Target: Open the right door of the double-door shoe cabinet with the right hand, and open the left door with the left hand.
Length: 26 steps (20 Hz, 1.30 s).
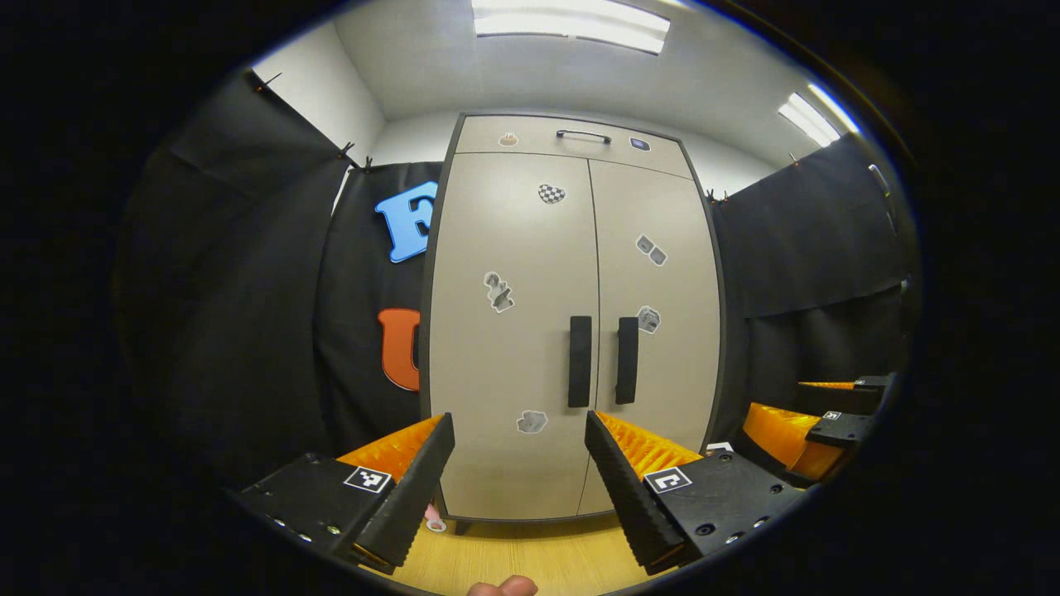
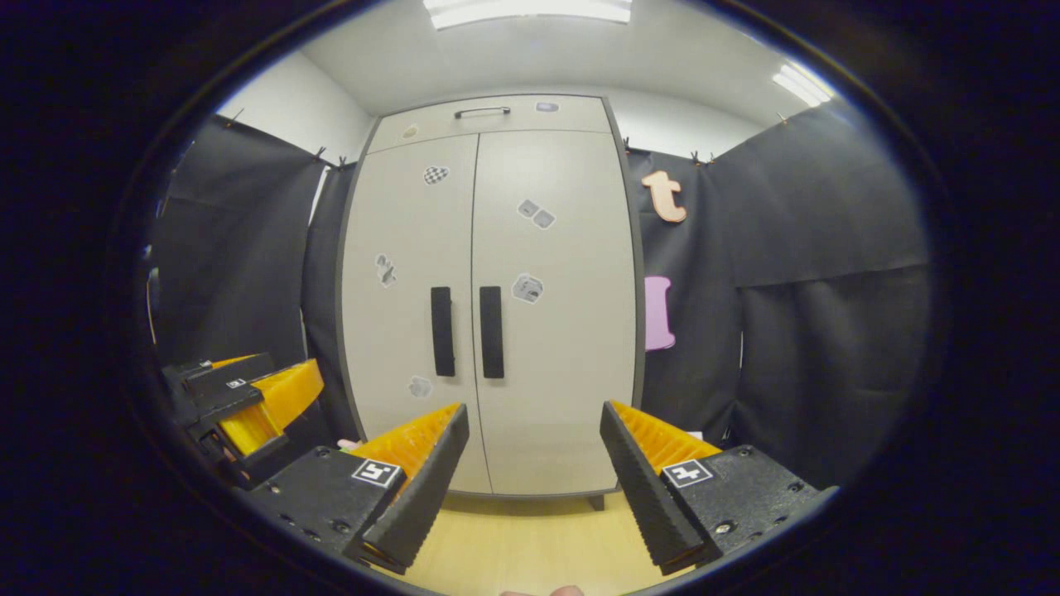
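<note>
Beige cabinet: the double-door shoe cabinet [image 1: 571, 331] stood upright on the wooden floor [image 1: 530, 555], straight ahead, black cloth on both sides.
Doors: the left door [image 1: 509, 331] and the right door [image 1: 658, 331] were both closed, meeting at a centre seam.
Handles: two black vertical handles, the left handle [image 1: 580, 361] and the right handle [image 1: 627, 360], sat side by side at the seam.
Left hand-held gripper [image 1: 520, 472]: spread wide, holding nothing, apart from the cabinet, pointing at the left door.
Right hand-held gripper [image 2: 534, 463]: spread wide, empty, short of the cabinet, facing the right door.
Stickers: small grey stickers [image 2: 527, 288] dotted both doors.
Drawer: a top drawer [image 1: 571, 136] with a slim handle was closed.
</note>
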{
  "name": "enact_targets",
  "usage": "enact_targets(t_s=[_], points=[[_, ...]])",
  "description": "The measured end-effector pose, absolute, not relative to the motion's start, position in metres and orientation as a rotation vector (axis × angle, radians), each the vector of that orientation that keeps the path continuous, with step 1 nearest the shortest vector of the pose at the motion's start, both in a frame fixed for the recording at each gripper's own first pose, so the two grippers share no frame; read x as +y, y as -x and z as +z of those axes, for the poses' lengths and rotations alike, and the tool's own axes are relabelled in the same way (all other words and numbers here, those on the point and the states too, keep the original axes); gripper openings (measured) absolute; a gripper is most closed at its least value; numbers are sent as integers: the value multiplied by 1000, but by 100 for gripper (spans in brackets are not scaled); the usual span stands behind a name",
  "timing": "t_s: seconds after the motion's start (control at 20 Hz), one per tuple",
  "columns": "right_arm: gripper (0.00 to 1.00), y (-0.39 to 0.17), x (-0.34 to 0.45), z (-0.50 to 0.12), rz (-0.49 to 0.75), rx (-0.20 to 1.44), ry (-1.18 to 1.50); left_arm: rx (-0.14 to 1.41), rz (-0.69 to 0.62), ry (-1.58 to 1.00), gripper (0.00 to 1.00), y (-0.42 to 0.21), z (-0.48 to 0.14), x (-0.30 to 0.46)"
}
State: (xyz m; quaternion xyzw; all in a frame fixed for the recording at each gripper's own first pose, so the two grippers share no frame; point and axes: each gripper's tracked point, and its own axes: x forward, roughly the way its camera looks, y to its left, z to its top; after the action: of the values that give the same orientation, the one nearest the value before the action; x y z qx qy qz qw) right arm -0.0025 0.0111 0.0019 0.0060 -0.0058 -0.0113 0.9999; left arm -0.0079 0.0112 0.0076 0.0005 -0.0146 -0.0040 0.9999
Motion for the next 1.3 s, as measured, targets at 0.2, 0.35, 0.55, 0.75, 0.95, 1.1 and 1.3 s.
enact_targets(t_s=[0.2, 0.35, 0.55, 0.75, 0.95, 1.1, 1.3], points=[[100, 3, 9, 1, -29, -13, -13, -36, -20, 4, 95, 9, 9, 11], [99, 1, 9, 0, -33, -11, -8, -45, -26, 0, 95, 11, 11, 10], [99, -5, 14, 0, -26, -11, -11, -41, -25, 3, 95, 12, 10, 12], [99, -31, 17, 9, -25, -29, 20, -30, -33, -8, 95, 23, 7, 13], [99, -75, 33, 21, 14, -34, 34, -9, -51, -22, 95, 43, -4, 13], [99, -118, 46, 32, 33, -36, 25, 18, -68, -12, 95, 55, -14, 11], [99, -186, 58, 35, 46, -3, -11, 42, -57, -14, 95, 63, -28, 18]])
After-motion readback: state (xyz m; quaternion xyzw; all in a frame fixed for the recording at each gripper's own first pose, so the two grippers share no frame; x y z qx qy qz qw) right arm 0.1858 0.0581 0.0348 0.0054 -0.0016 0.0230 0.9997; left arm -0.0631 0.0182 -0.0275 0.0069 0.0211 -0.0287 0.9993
